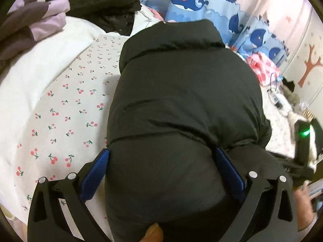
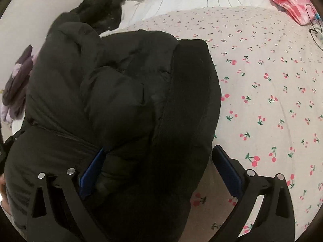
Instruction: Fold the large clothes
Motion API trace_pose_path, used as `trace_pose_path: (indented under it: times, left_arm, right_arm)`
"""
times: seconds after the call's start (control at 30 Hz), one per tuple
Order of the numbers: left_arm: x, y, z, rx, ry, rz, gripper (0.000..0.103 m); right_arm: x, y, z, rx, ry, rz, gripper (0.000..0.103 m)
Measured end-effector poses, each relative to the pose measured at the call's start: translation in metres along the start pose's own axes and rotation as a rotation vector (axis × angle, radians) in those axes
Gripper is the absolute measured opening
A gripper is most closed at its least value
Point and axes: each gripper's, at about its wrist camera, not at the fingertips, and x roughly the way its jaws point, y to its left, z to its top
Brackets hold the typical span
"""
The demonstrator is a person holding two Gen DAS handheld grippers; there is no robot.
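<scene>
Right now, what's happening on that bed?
A person is folding a black puffer jacket on the cherry-print bedsheet. The left hand-held gripper has its blue pads spread wide around a bulky fold of the jacket, and the right hand-held gripper straddles the jacket's edge near the collar. Both look open, pressing or bracketing rather than pinching. Other clothes sit further back: a dark garment and a purple one.

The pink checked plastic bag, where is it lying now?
In the right wrist view, the pink checked plastic bag lies at the far right of the cherry-print bed sheet, beyond the black puffer jacket.
</scene>
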Motion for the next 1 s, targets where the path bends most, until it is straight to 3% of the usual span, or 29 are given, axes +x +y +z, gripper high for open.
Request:
trace_pose_path:
  times: [0.27,0.4,0.47,0.57,0.63,0.7,0.73,0.83,0.9,1.0]
  left_arm:
    - [-0.007,-0.005,-0.003,0.034,0.089,-0.040,0.097]
    - [-0.038,-0.012,-0.003,0.066,0.019,0.034,0.097]
    - [-0.049,-0.021,-0.008,0.104,-0.013,0.063,0.097]
    - [-0.043,-0.026,-0.018,0.130,-0.003,0.086,0.097]
    - [-0.038,-0.026,-0.021,0.117,0.020,0.079,0.097]
    - [-0.041,-0.027,-0.022,0.104,0.036,0.079,0.097]
    - [-0.046,-0.031,-0.022,0.121,0.024,0.088,0.097]
    - [-0.057,-0.045,-0.017,0.226,-0.023,0.133,0.097]
    - [-0.053,-0.052,-0.013,0.254,-0.011,0.121,0.097]
    - [-0.045,-0.060,-0.013,0.254,0.008,0.089,0.097]
  right_arm:
    - [-0.015,-0.005,-0.002,0.028,0.035,-0.014,0.096]
    - [-0.079,0.022,-0.013,-0.061,-0.166,0.030,0.096]
    - [-0.092,0.038,-0.026,-0.127,-0.216,0.015,0.096]
    - [-0.054,0.054,-0.042,-0.215,-0.103,-0.074,0.096]
    - [-0.030,0.049,-0.047,-0.181,-0.034,-0.056,0.096]
    - [-0.033,0.042,-0.042,-0.127,-0.021,-0.037,0.096]
    - [-0.048,0.045,-0.040,-0.136,-0.061,-0.047,0.096]
    - [-0.088,0.055,-0.010,-0.152,-0.209,-0.029,0.096]
    - [-0.110,0.063,0.018,-0.155,-0.294,-0.024,0.096]
    - [-0.096,0.078,0.082,-0.158,-0.303,0.010,0.096]
